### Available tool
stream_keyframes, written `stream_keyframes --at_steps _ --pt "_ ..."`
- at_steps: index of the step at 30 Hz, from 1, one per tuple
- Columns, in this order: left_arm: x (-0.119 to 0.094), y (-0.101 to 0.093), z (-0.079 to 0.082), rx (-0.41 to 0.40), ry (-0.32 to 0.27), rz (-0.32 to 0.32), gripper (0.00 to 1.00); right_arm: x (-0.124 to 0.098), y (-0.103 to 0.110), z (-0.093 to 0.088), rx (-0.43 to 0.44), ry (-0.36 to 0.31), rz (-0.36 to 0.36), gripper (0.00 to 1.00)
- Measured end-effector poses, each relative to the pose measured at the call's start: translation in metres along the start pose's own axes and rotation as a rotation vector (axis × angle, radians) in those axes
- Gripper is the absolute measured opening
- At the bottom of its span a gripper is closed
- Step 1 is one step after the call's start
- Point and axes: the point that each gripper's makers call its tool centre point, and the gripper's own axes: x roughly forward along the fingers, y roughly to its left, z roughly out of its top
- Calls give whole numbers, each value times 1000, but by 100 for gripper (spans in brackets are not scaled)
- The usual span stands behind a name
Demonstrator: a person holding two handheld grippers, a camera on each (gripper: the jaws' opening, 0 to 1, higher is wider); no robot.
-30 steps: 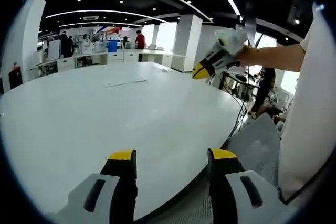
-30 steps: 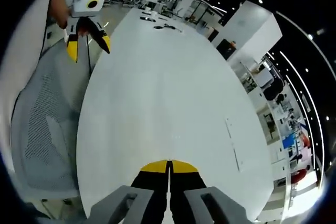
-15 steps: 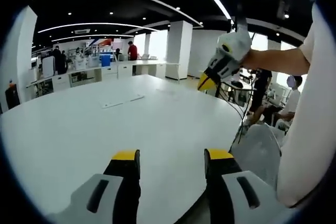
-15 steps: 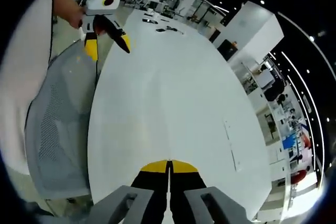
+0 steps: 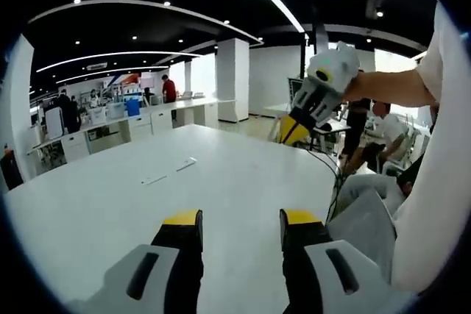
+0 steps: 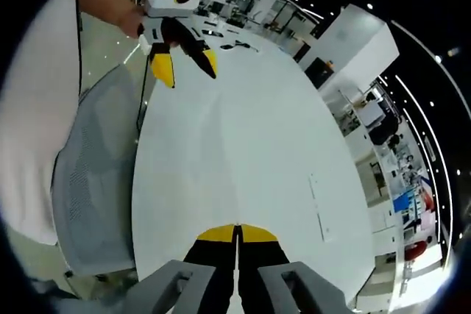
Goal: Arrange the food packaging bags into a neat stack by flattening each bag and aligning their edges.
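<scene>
In the left gripper view my left gripper stands open above the white table, with nothing between its yellow-tipped jaws. My right gripper comes in from the right, held up in a person's hand, its jaws together. In the right gripper view my right gripper is shut on nothing, its tips low over the table. The left gripper hangs open at the upper left, over the table's edge.
A grey mesh chair stands at the table's near edge, also the chair at the lower right. Two thin white strips lie flat on the table. Small dark items sit at its far end. People and desks fill the background.
The left gripper has come in from beside the chair to over the table edge, still open. The right gripper stays shut. Both views have shifted with the hands.
</scene>
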Motion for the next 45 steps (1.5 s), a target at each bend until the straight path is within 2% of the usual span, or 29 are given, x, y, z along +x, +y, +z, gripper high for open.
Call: stream_keyframes --at_steps 13,28,36,42,45 --pt "9 0 24 45 -23 -41 30 -18 2 13 -24 5 11 0" --pt "10 -17 43 101 -33 -117 19 -32 1 20 -43 20 17 0" --pt "10 -22 46 136 -25 -145 17 -37 4 23 -60 23 27 0" --pt "9 -26 45 193 11 -176 11 -38 5 23 -70 28 32 0" --pt "9 -29 50 220 24 -191 10 -39 4 22 -73 33 31 0"
